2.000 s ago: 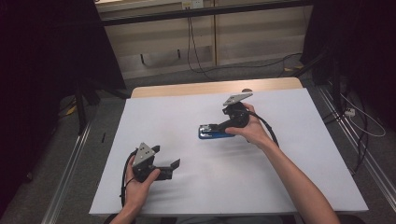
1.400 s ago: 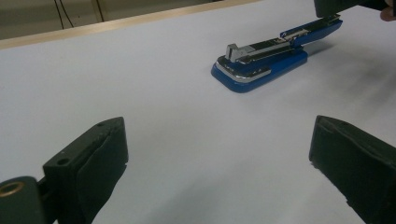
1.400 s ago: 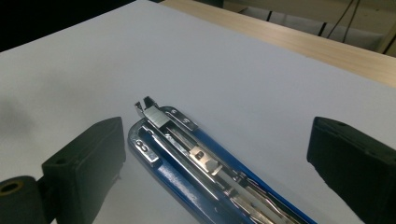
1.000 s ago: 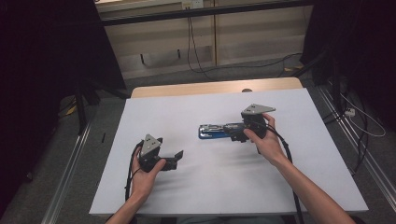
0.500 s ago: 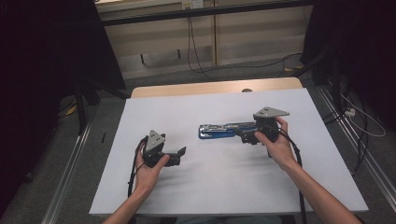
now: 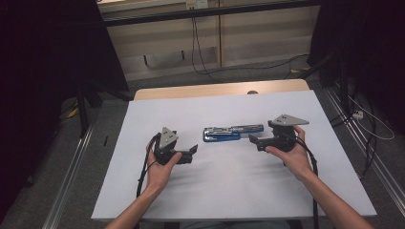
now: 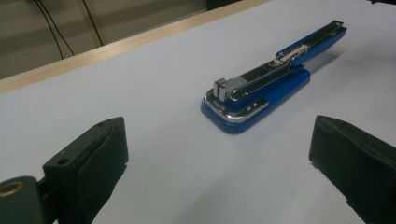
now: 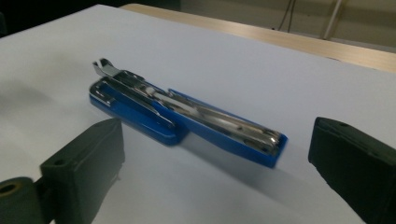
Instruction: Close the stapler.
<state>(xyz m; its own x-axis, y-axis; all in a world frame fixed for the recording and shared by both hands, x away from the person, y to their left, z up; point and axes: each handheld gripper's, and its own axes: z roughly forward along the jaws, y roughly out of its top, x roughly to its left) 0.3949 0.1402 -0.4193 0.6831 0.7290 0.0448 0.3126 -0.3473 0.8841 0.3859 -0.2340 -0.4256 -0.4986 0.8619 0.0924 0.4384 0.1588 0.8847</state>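
A blue stapler (image 6: 232,133) lies swung fully open and flat on the white table (image 6: 229,195), its metal staple channel facing up. It also shows in the left gripper view as the stapler (image 7: 268,86) and in the right gripper view as the stapler (image 8: 182,116). My left gripper (image 6: 191,153) is held low to the stapler's left, jaws wide apart and empty, pointing toward it. On the stapler's right side, my right gripper (image 6: 254,141) is open too, with nothing between its fingers, its tips close to the stapler's right end.
The white sheet covers a wooden tabletop whose bare far edge (image 6: 219,89) shows beyond it. Cables (image 6: 200,43) trail on the floor past the table. Metal rails (image 6: 71,181) run along both sides of the table.
My right gripper let go of the stapler and drew back to the right, leaving it spread open and flat. The left gripper rose toward the stapler from the lower left.
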